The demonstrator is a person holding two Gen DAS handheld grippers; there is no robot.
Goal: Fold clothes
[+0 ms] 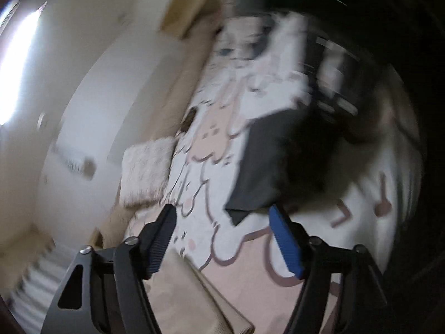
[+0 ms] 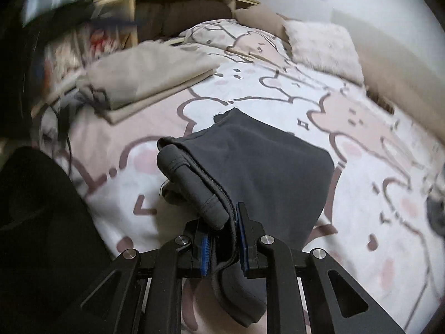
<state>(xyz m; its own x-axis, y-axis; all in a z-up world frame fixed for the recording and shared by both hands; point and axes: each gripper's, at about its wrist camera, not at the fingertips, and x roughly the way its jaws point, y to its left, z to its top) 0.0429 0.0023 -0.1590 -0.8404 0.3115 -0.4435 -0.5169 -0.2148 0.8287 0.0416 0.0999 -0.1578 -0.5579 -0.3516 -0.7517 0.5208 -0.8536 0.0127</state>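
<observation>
A folded dark grey garment (image 2: 264,164) hangs over the patterned bedspread (image 2: 361,172), and my right gripper (image 2: 224,239) is shut on its thick rolled edge near the bottom of the right wrist view. The same dark grey garment (image 1: 267,167) shows blurred in the left wrist view, lifted above the bed just beyond my left gripper (image 1: 222,222). That gripper is open, its blue pads (image 1: 286,245) wide apart and holding nothing. A folded beige garment (image 2: 144,75) lies on the bed's far left.
A fluffy white pillow (image 2: 325,50) rests at the head of the bed beside a beige headboard cushion (image 2: 258,14). A wooden shelf (image 2: 172,11) stands behind the bed. A dark shape (image 2: 41,222) fills the near left. Folded beige cloth (image 1: 205,303) lies under the left gripper.
</observation>
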